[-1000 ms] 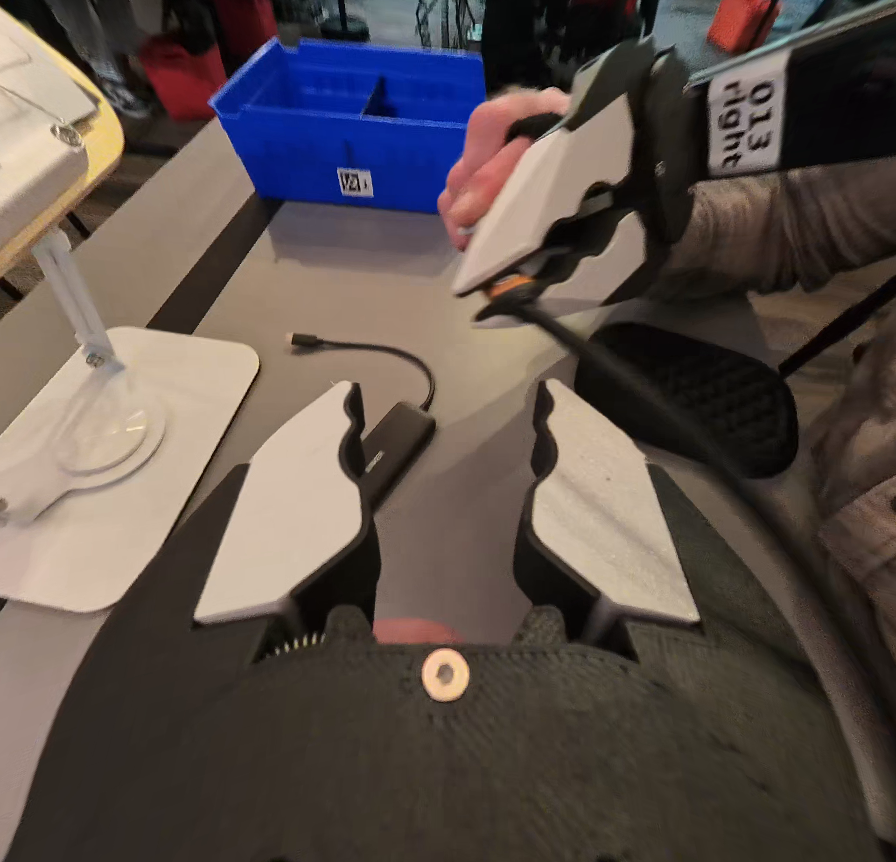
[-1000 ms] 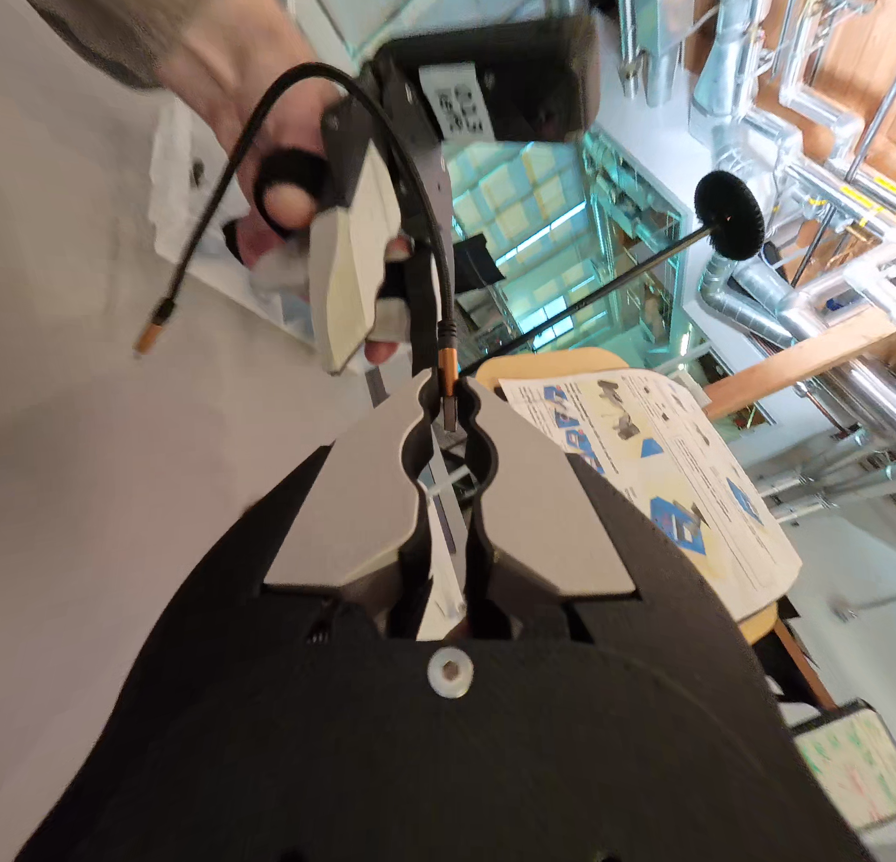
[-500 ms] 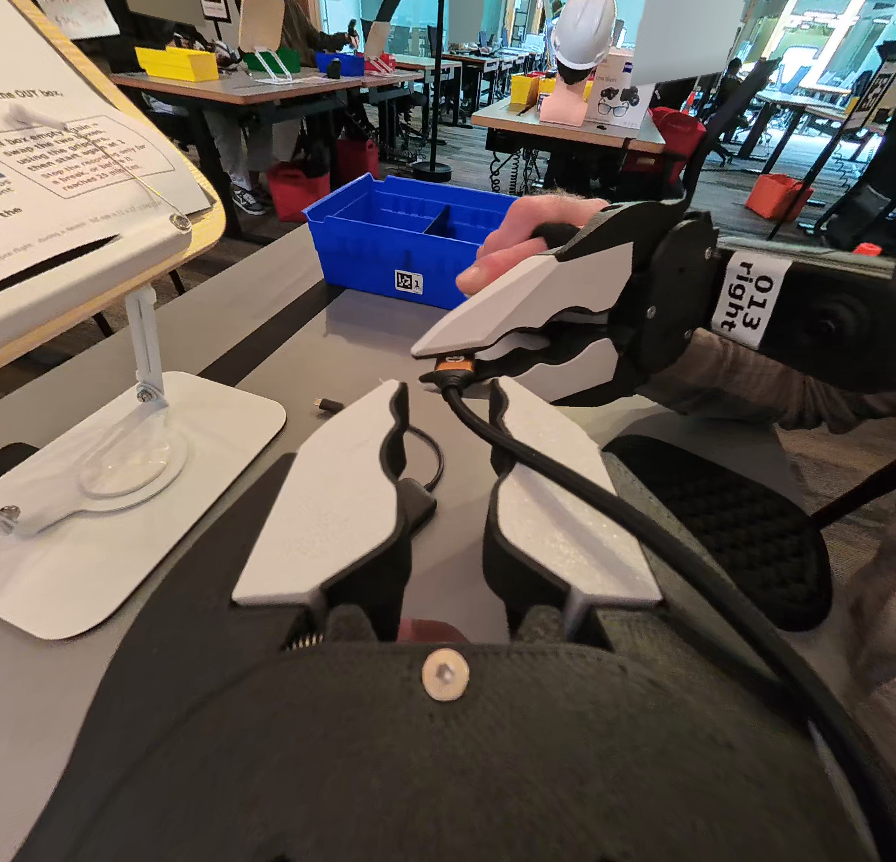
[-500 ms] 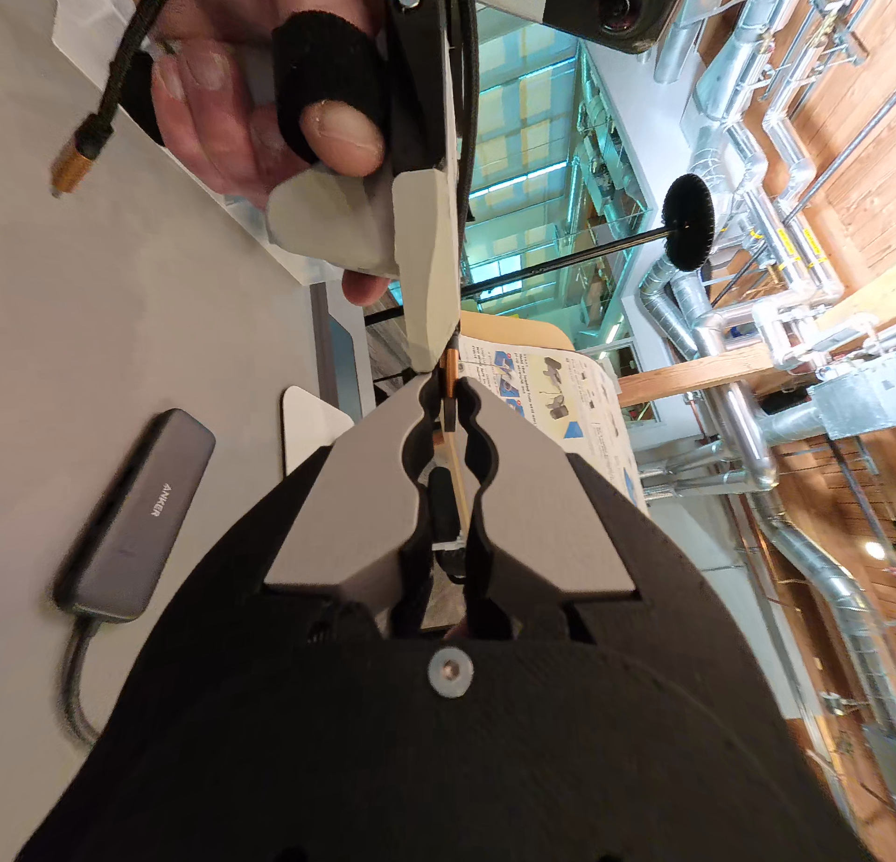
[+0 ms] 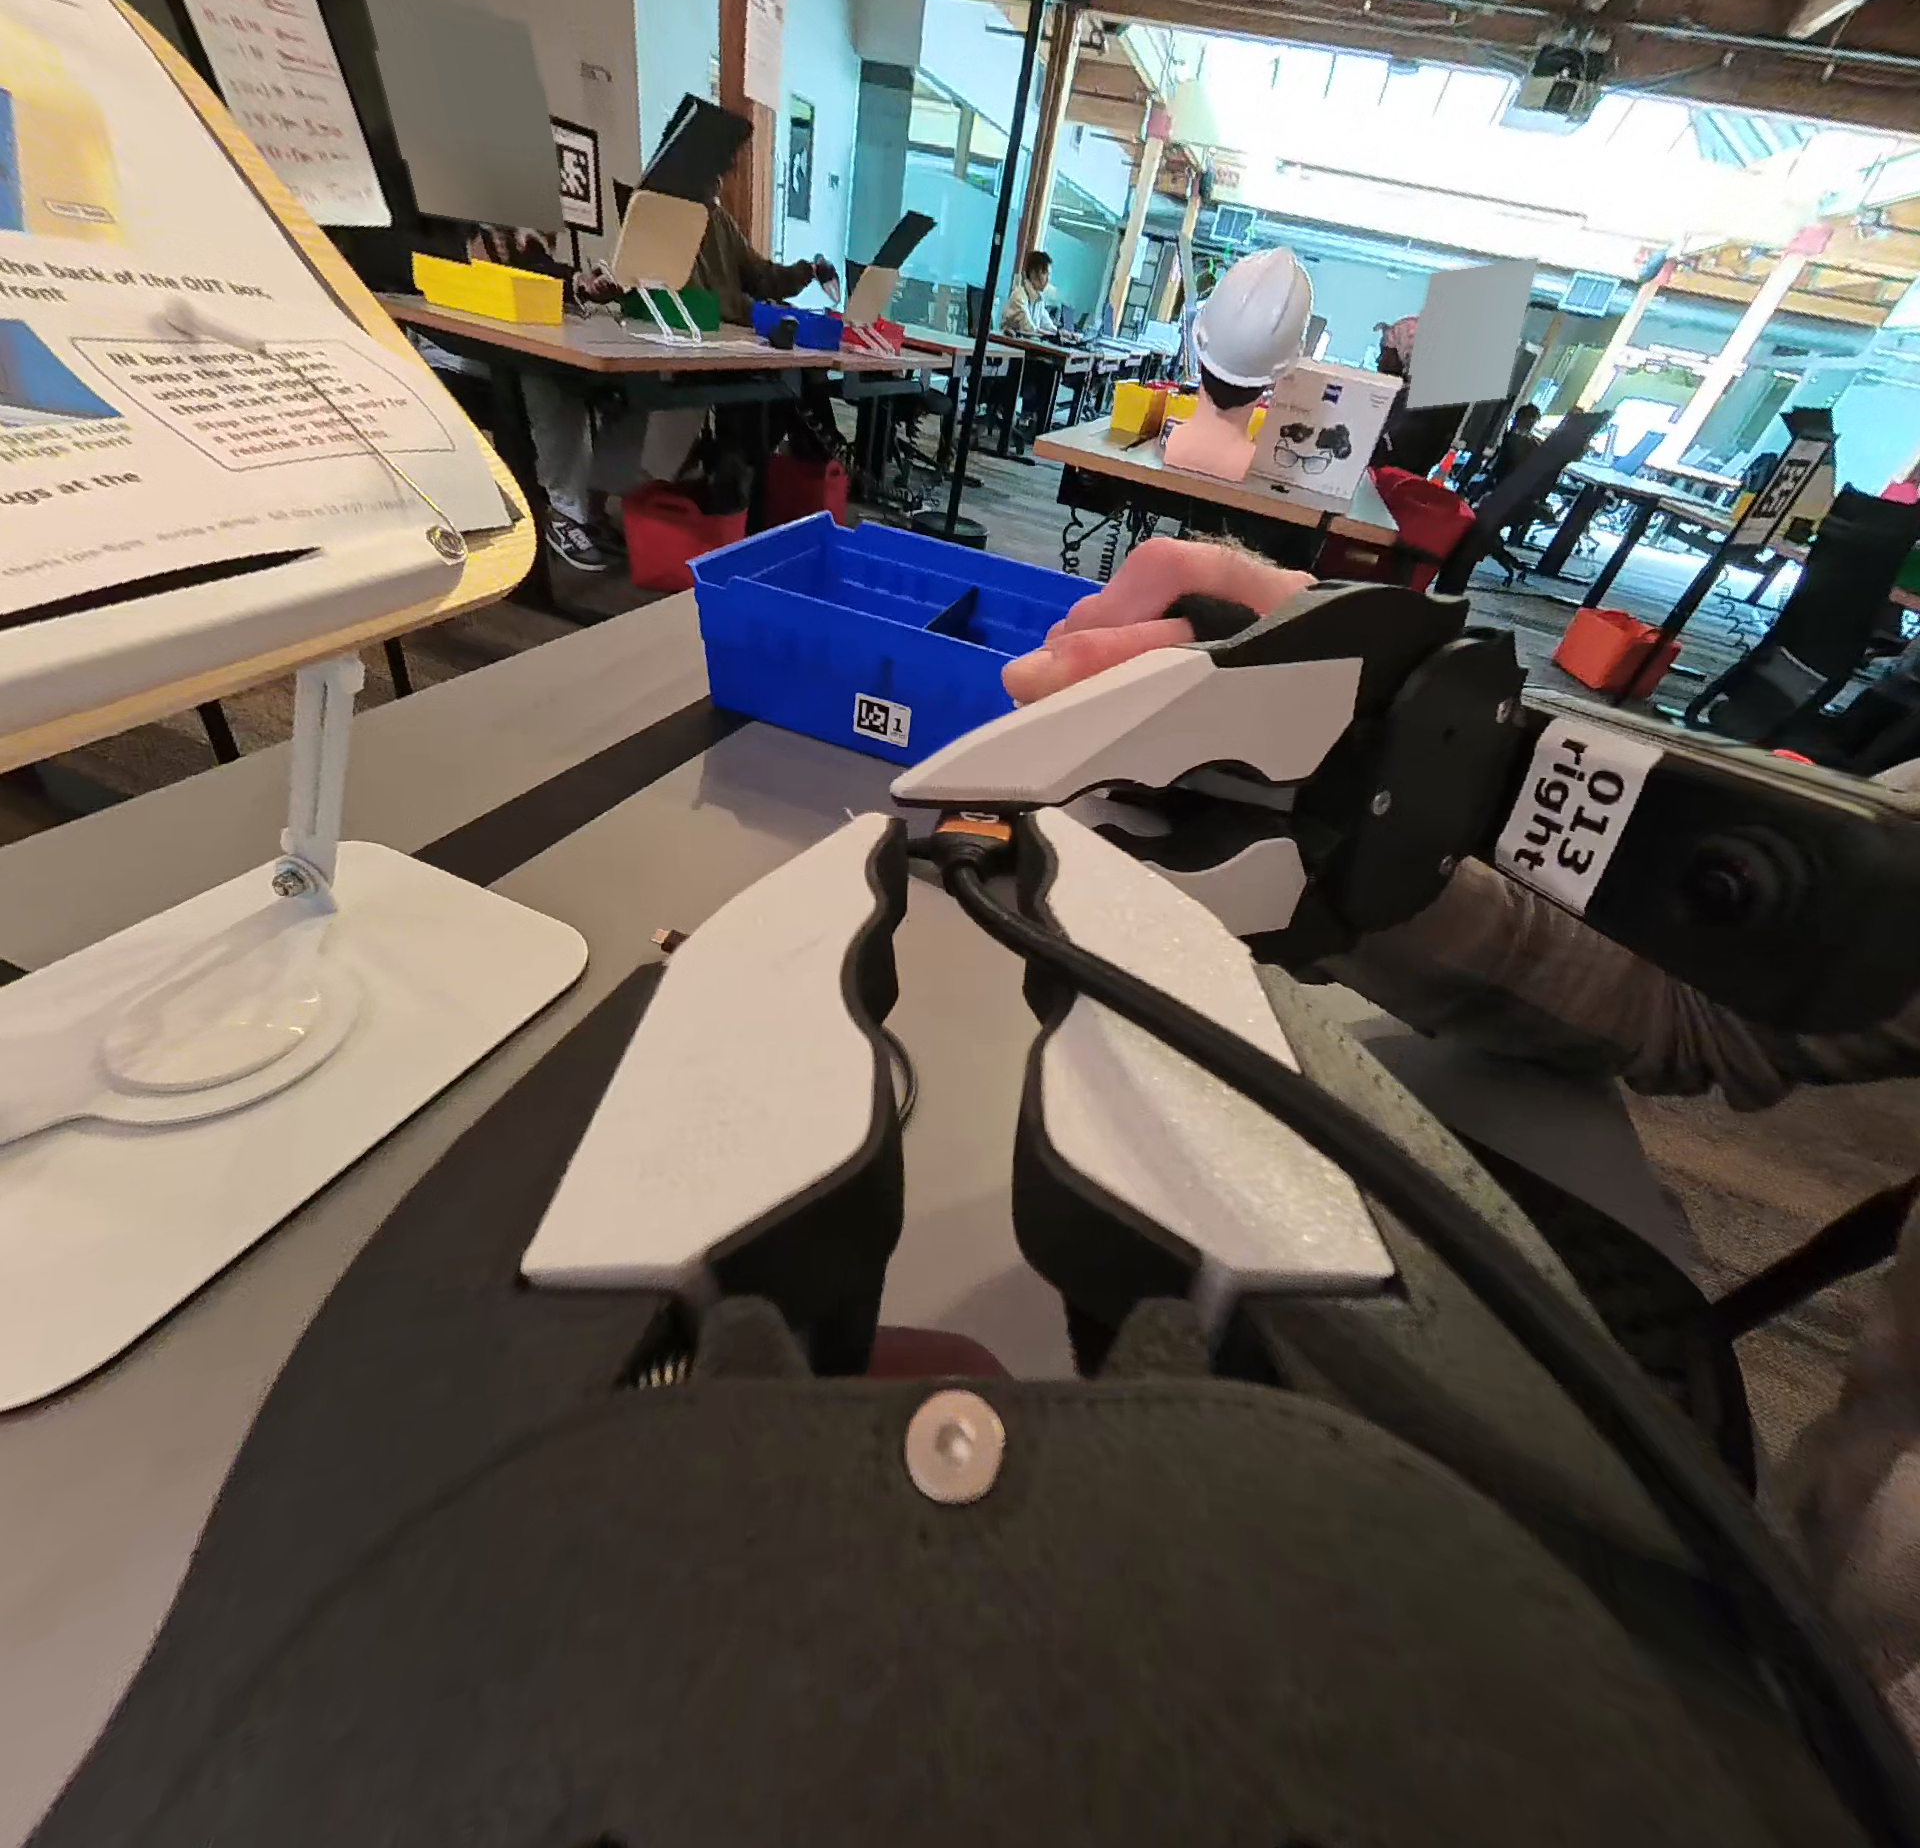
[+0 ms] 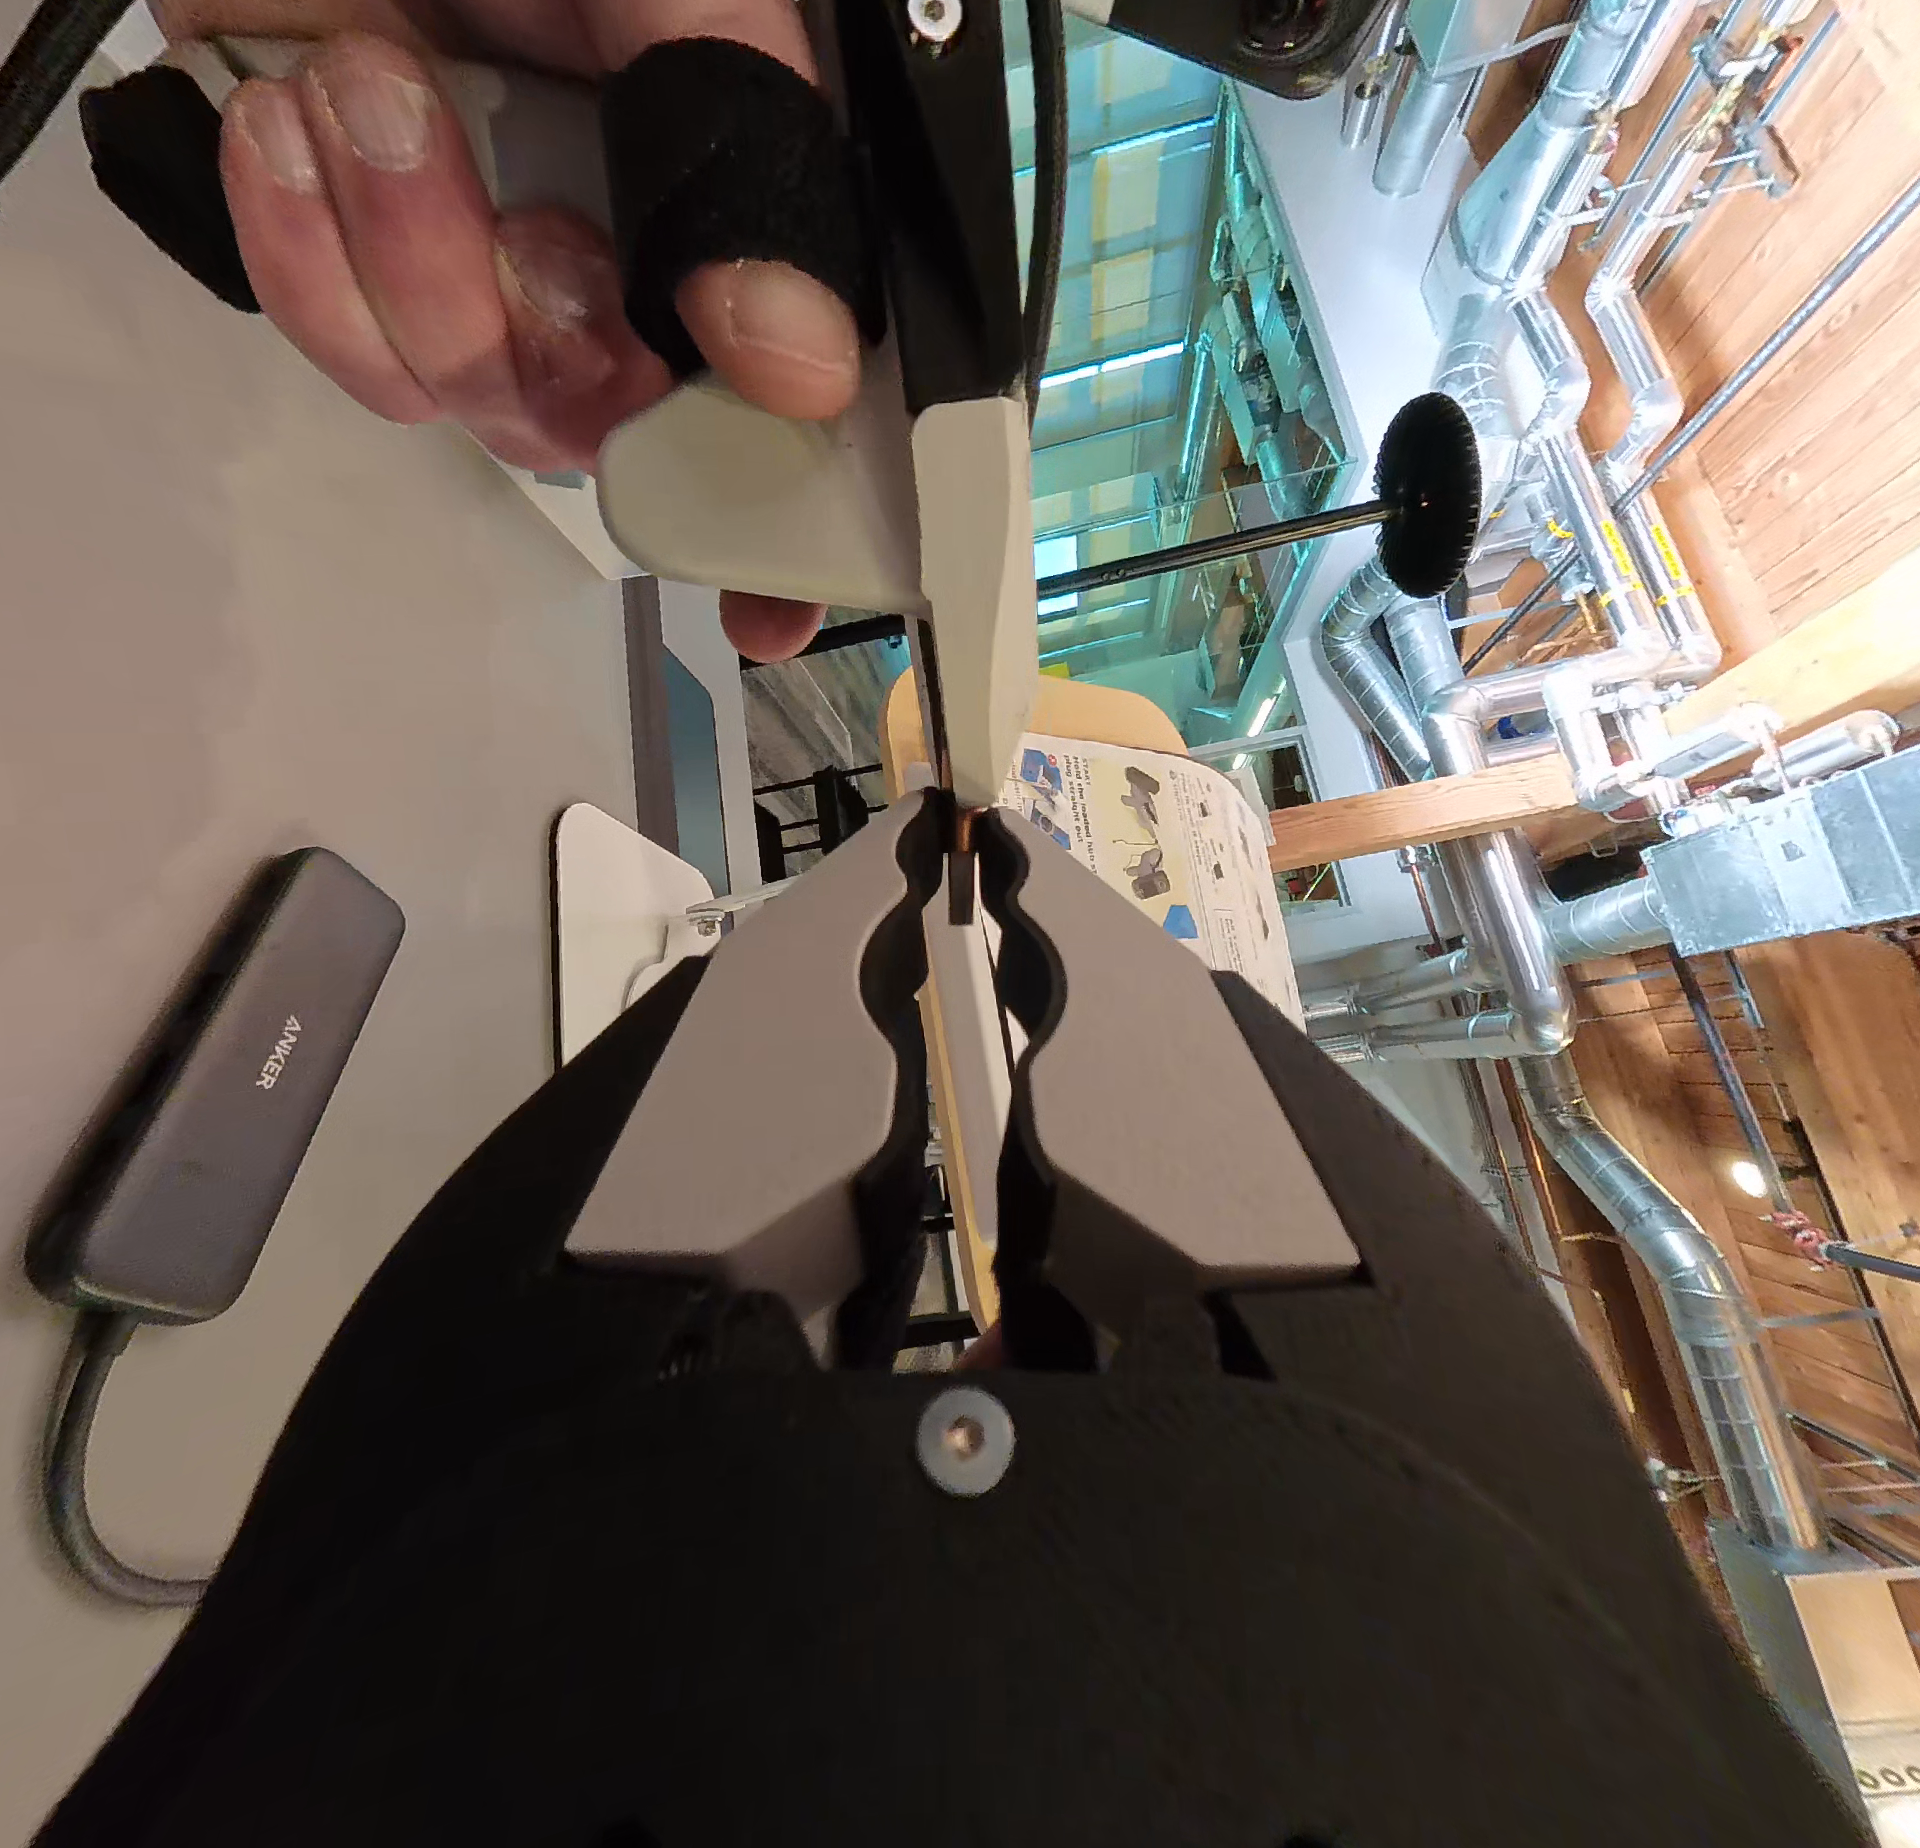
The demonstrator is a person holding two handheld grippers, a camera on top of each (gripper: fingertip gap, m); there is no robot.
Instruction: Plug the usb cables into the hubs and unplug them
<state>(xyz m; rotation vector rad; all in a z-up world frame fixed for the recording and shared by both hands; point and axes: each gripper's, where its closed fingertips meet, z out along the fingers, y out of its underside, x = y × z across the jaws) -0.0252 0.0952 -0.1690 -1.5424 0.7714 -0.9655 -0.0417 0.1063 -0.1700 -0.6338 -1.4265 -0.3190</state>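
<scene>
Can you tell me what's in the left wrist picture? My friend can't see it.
Two grippers meet over a grey table: the right gripper pinches an orange USB plug, which sits between the left gripper tips. A blue bin stands behind.

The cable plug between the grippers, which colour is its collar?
Orange collar on a black cable, clearest in the left wrist view.

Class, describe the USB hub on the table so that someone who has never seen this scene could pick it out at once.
Start from the grey tabletop in the right wrist view, beside the flat white stand base. There lies a slim dark grey rectangular USB hub, with a short grey cable leaving one end. Unlike the orange-collared plug pinched in the right tool, nothing grips it.
</scene>
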